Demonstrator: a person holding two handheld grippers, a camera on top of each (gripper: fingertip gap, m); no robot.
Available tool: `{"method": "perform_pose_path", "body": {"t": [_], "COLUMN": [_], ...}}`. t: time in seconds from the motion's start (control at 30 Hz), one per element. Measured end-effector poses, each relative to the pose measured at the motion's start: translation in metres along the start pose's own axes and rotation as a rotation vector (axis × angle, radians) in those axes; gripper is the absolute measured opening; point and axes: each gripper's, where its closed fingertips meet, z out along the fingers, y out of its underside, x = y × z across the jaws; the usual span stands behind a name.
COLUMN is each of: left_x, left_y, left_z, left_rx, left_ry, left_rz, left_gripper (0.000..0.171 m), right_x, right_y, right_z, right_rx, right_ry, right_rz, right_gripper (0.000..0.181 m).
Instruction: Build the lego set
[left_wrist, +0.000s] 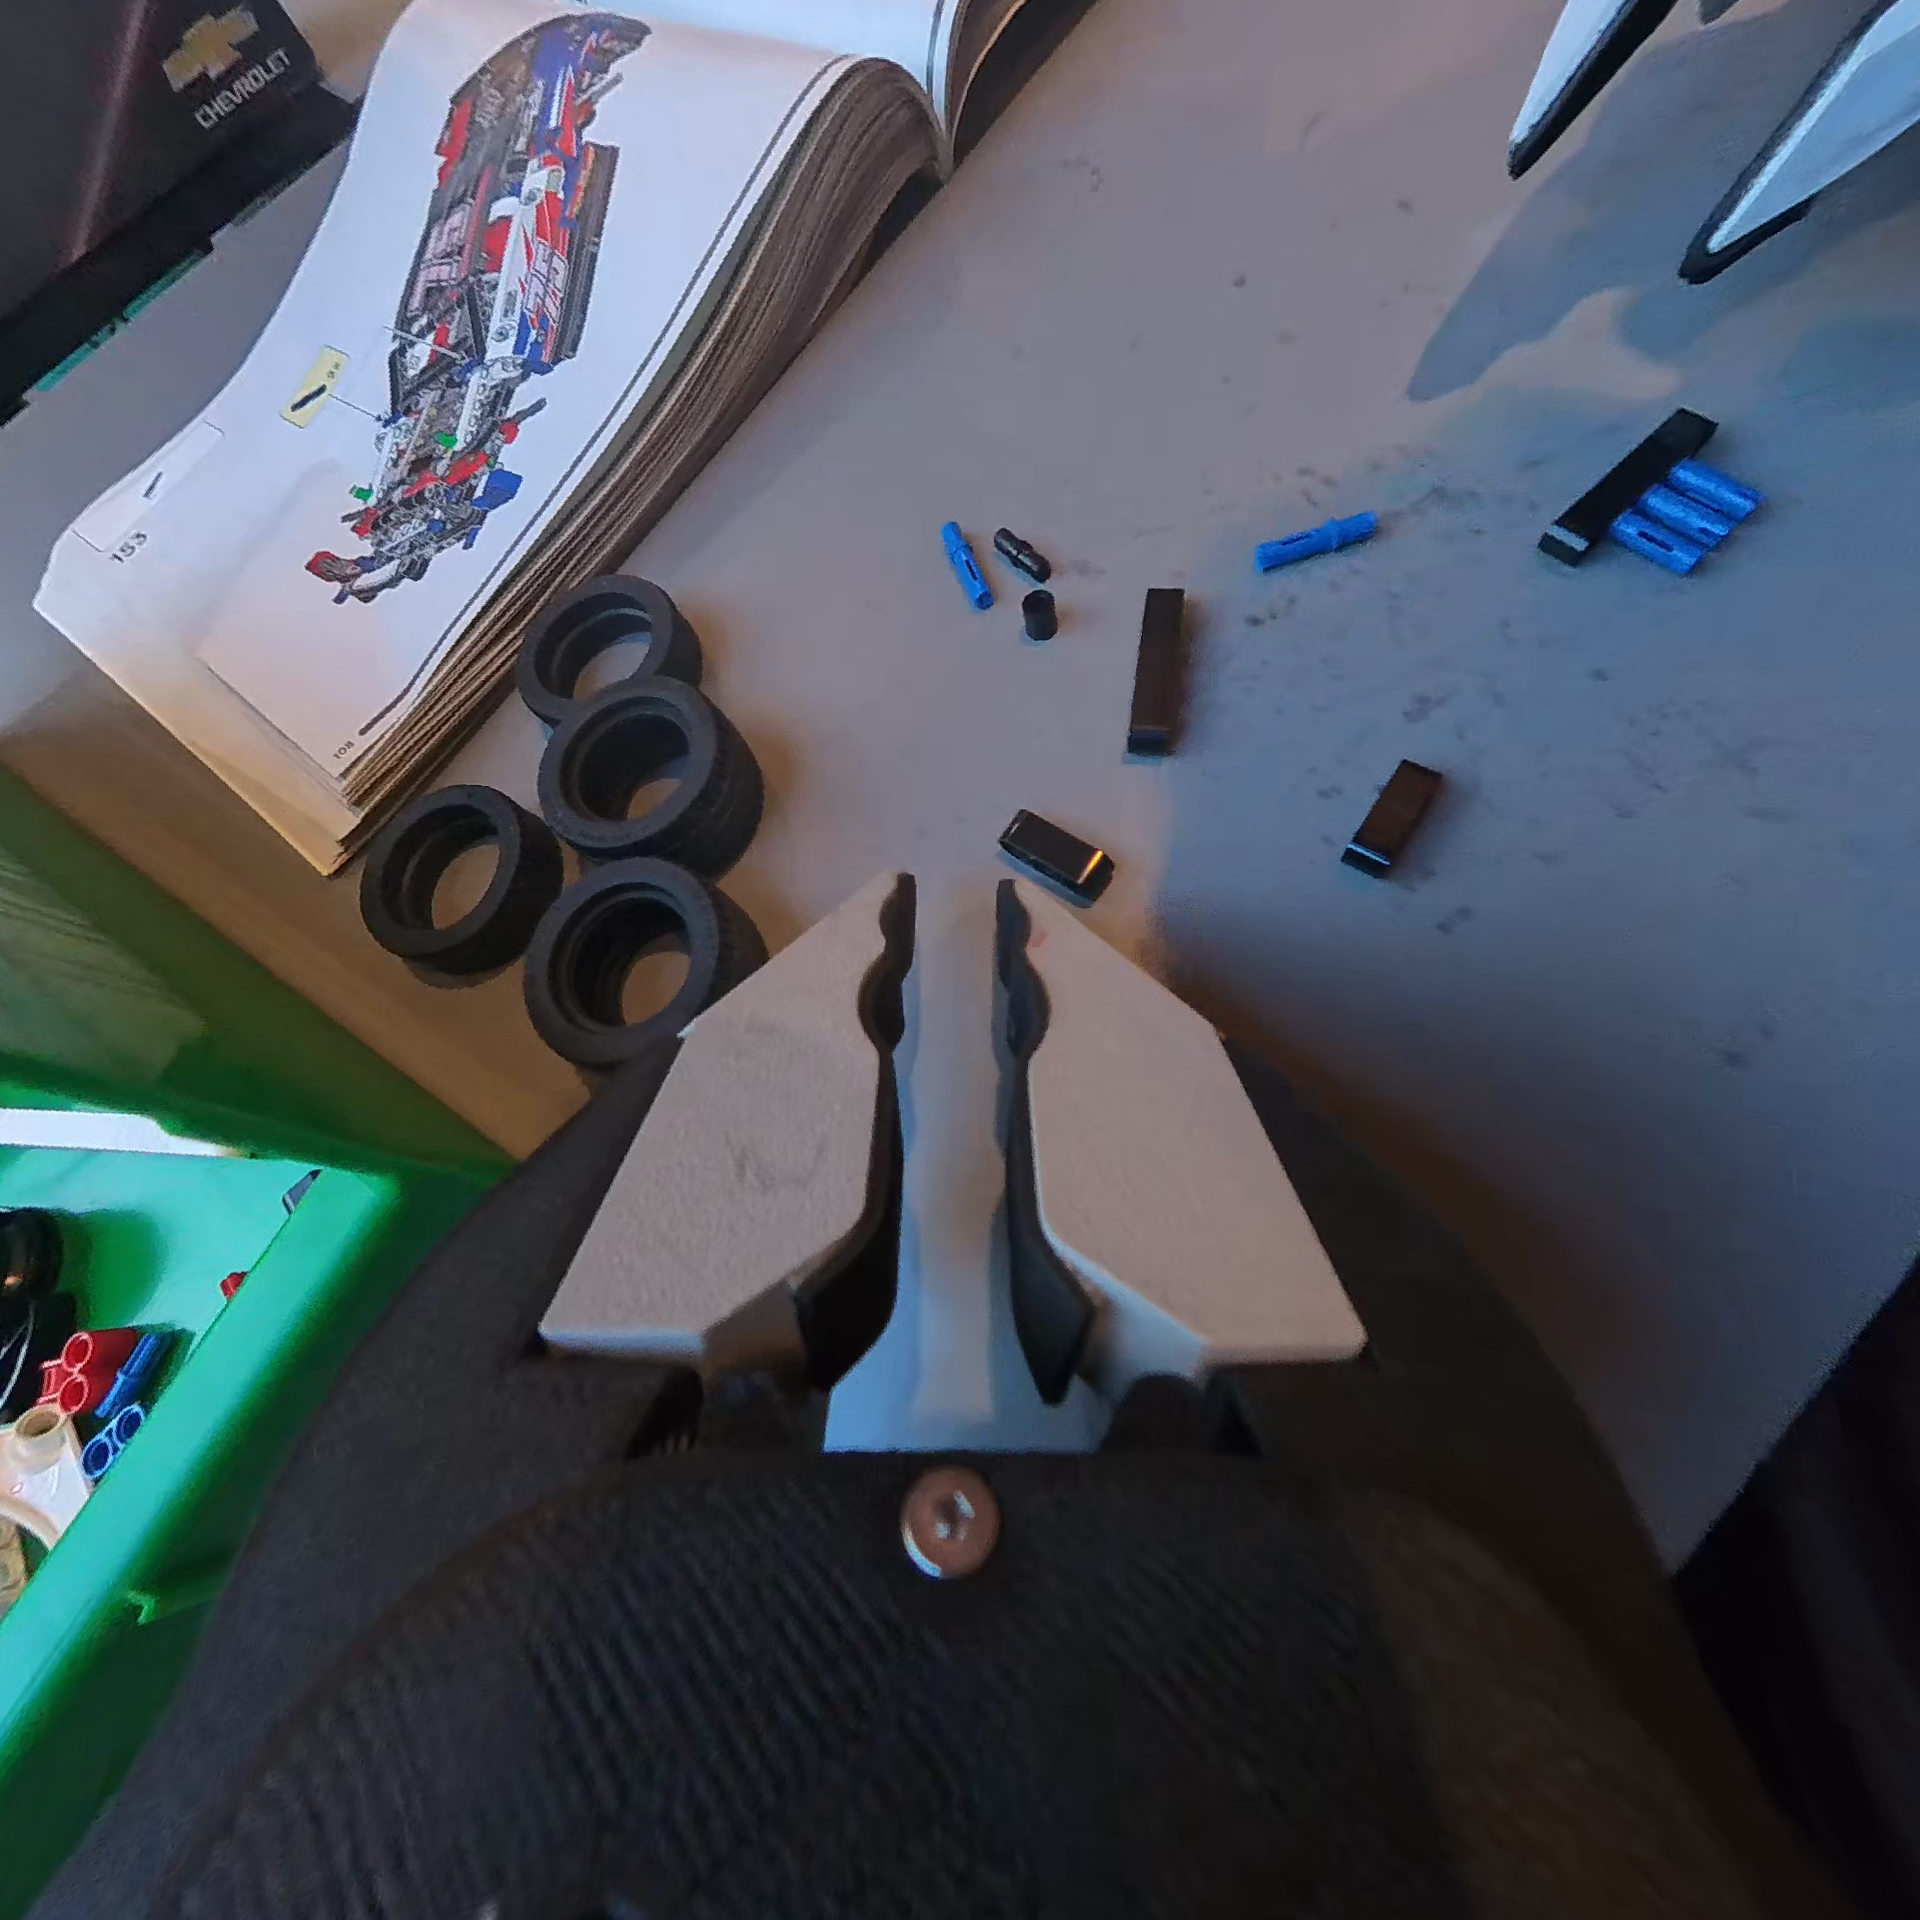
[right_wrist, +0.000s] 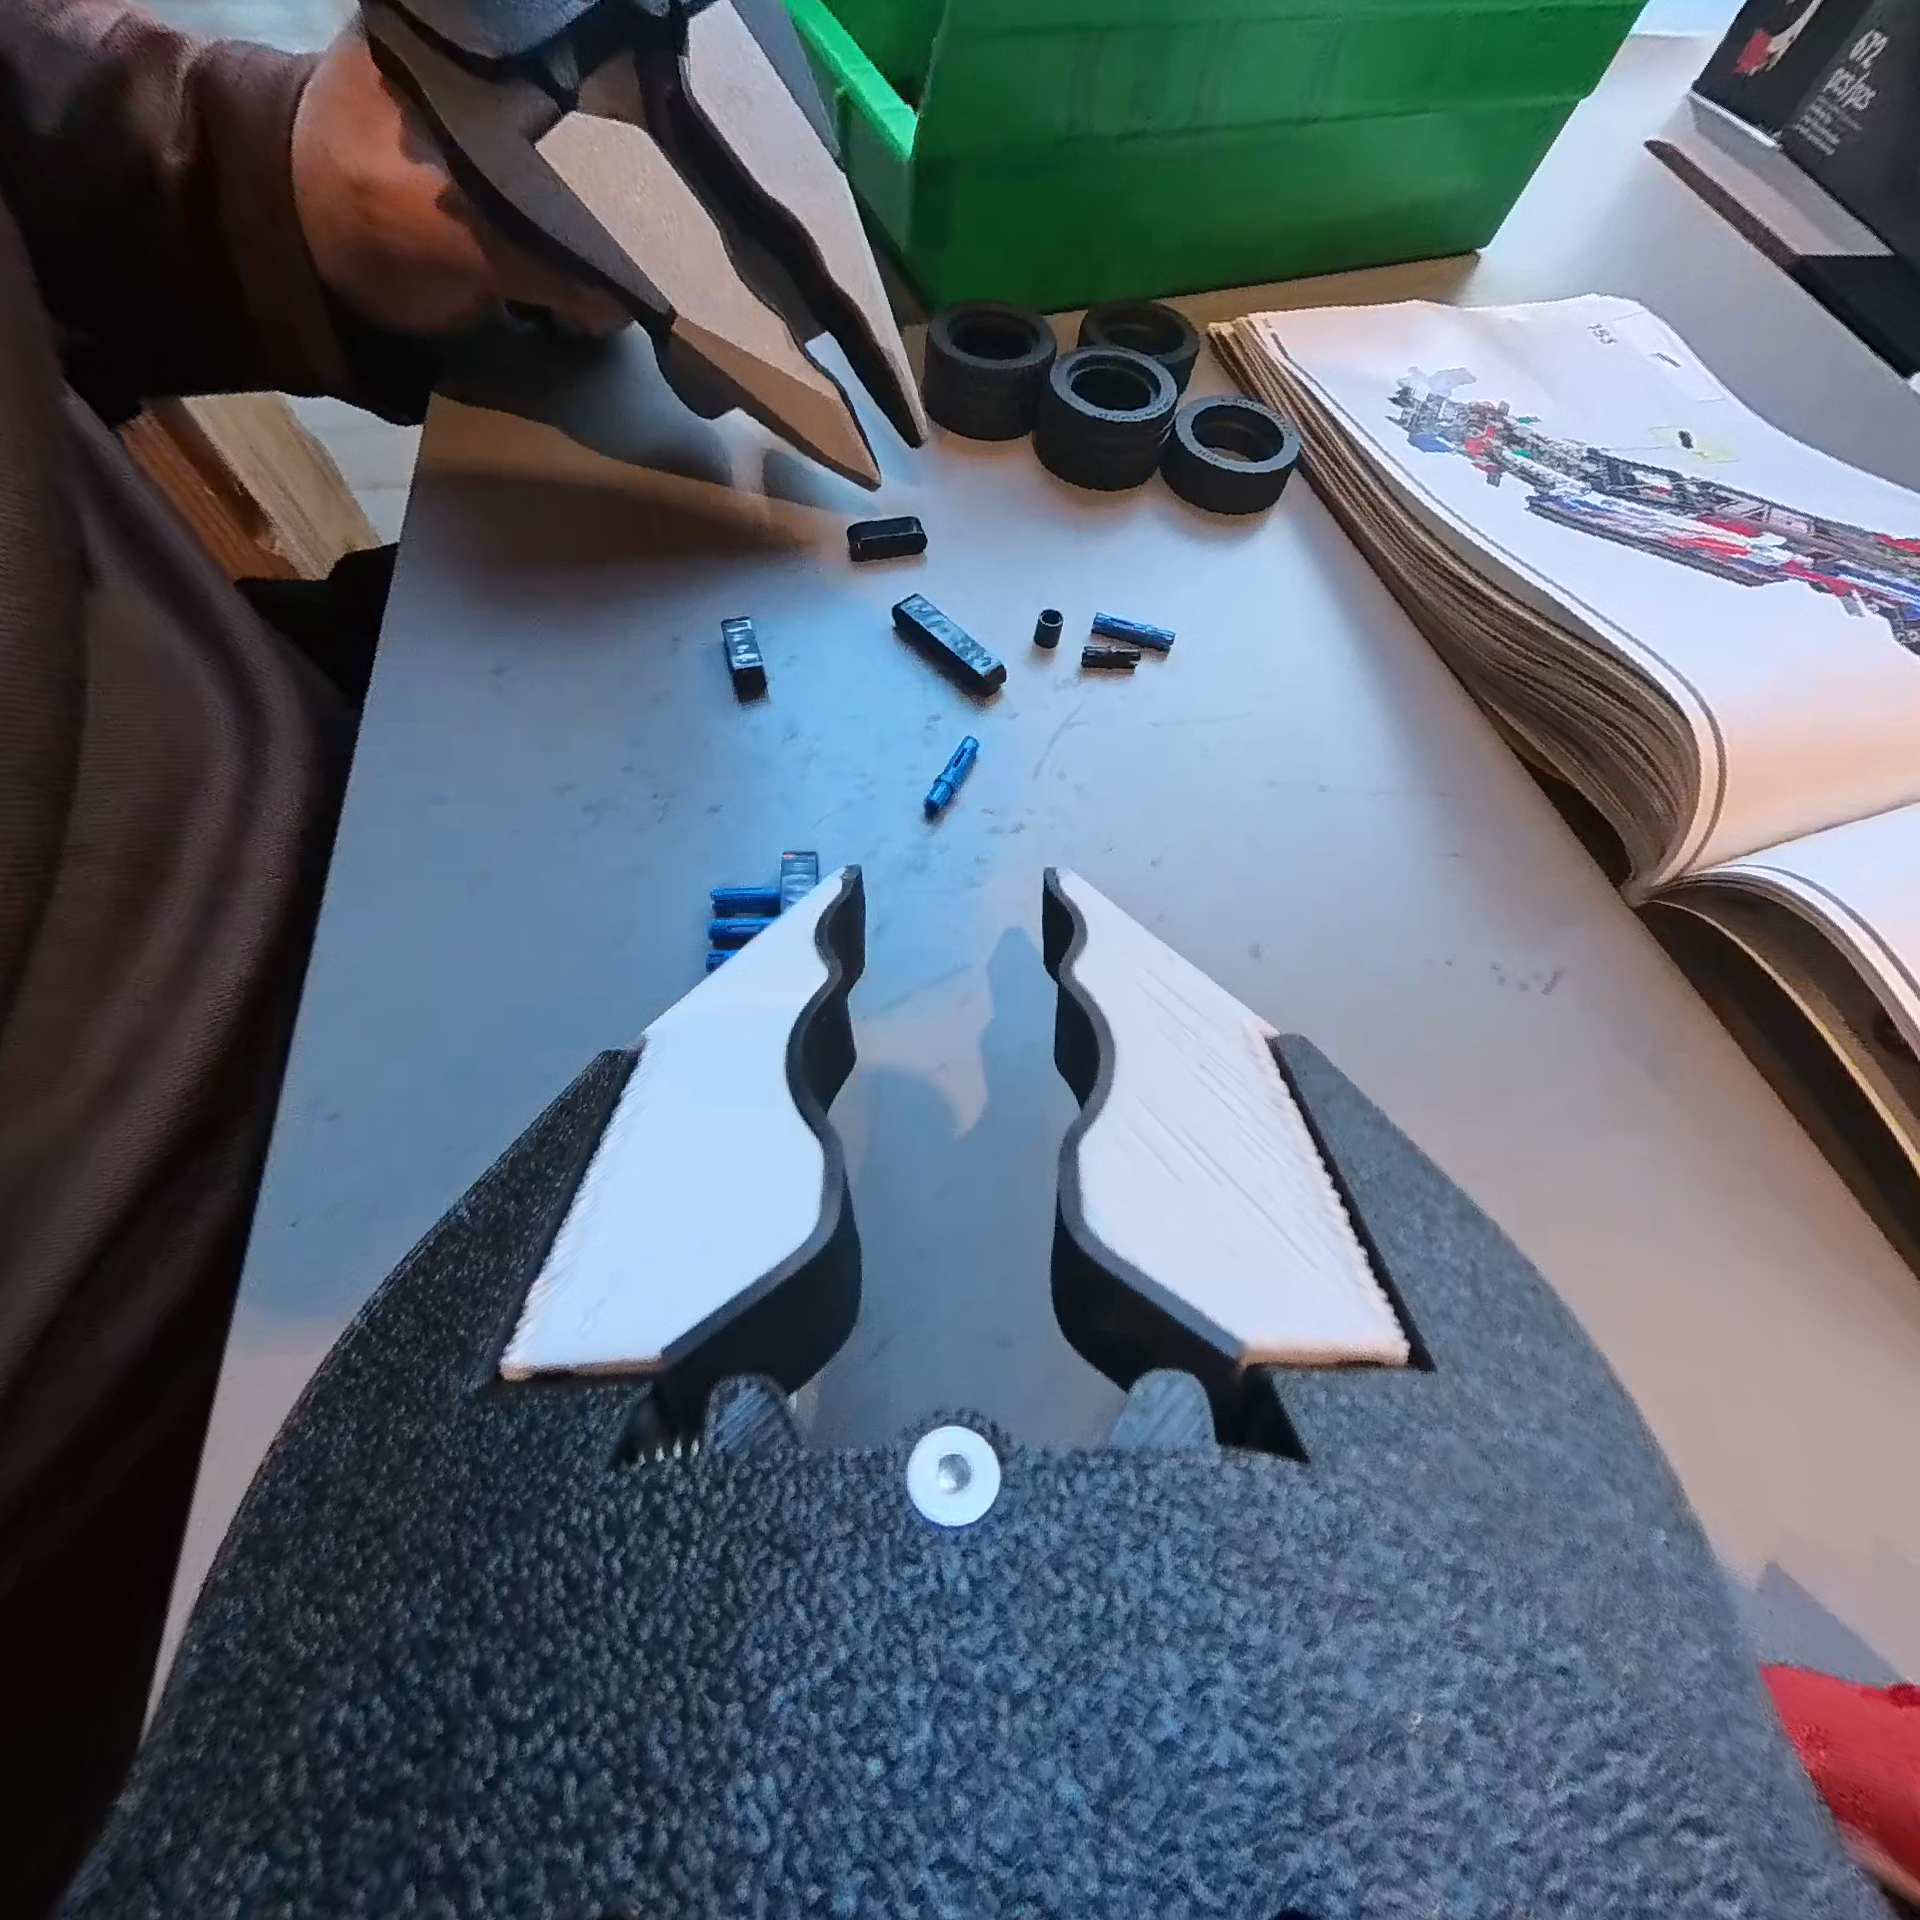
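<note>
Grey table (right_wrist: 1299, 831) fills both views, scuffed and part in shadow; everything here placed against the open instruction book (right_wrist: 1621, 623), biggest thing on it, its far page cut off by the frame edge and its near page curling out of sight. Beyond the book, a green bin (right_wrist: 1195, 135), top cropped; in the left wrist view its inside shows a jumble of red, blue and pale bits, too blurred to name. Behind the book a dark box (left_wrist: 156, 135), mostly out of frame.

Right gripper (right_wrist: 951, 894) hovers over the table on the near side of the book, fingers spread wide, nothing between them; its left finger covers part of a black beam with blue pins (right_wrist: 748, 914). Left gripper (left_wrist: 956, 883) hangs low, tips narrowly parted with bare table showing through the gap, gripping nothing; the hand (right_wrist: 416, 208) behind it is half hidden by the gripper body.

Four black tyres (right_wrist: 1112, 405) cluster just beside the book's corner, touching one another; the short rounded black piece (left_wrist: 1055, 857) lies just ahead of the left tips; farther from the book, two black beams (right_wrist: 948, 642), (right_wrist: 744, 655); a lone blue pin (right_wrist: 951, 777); nearest the book, a blue pin, black pin and tiny black bush (right_wrist: 1047, 628), well apart from the grippers.
</note>
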Motion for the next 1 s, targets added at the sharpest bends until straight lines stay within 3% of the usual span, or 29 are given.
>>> {"method": "perform_pose_path", "body": {"t": [1.0], "left_x": [0.0016], "left_y": [0.0028], "left_z": [0.0028], "left_rx": [-0.026], "left_ry": [0.003], "left_rz": [0.019], "left_gripper": [0.012], "right_x": [0.0061], "right_y": [-0.011], "right_z": [-0.0003], "right_rx": [0.067], "right_ry": [-0.026], "right_rz": [0.01], "right_gripper": [0.033]}}
